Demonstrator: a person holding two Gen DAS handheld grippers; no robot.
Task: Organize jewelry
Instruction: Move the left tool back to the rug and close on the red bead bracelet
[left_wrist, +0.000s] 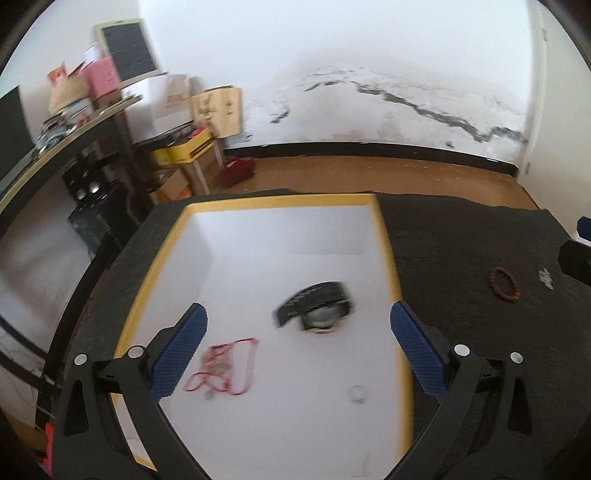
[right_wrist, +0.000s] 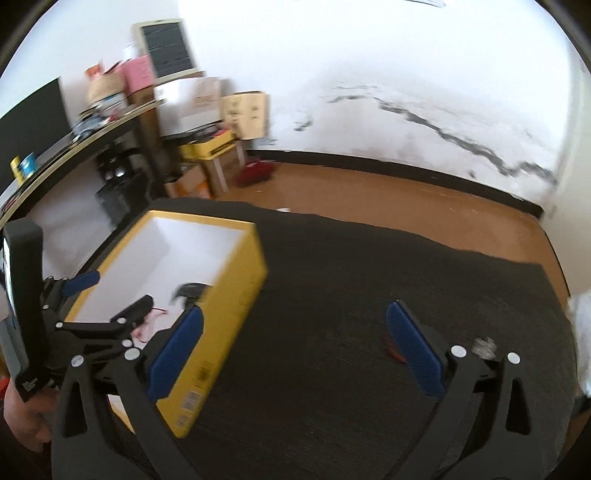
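Watch (left_wrist: 317, 309): lies inside the box, ahead of the left gripper and between its fingers' lines; dark strap curled over a round face; blurred.
Red cord (left_wrist: 225, 365): on the box floor, just beside the left gripper's left pad, a loose tangle with something pale in it.
Ring (left_wrist: 357, 393): small pale ring on the box floor, near the left gripper's right pad.
Bracelet (left_wrist: 505, 284): dark red beads, on the cloth outside the box, off to the right of the left gripper.
Silver piece (left_wrist: 545, 277): small, glinting, just right of the bracelet; too small to name.
Box (left_wrist: 388, 243): yellow walls, white inside, open top; under the left gripper, to the left of the right gripper.
Left gripper (left_wrist: 298, 350): blue pads spread wide over the box, holding nothing.
Right gripper (right_wrist: 294, 354): pads spread wide above bare cloth, holding nothing; a red bit shows by its right pad.
Cloth (right_wrist: 332, 280): dark, covering the table under box and grippers.
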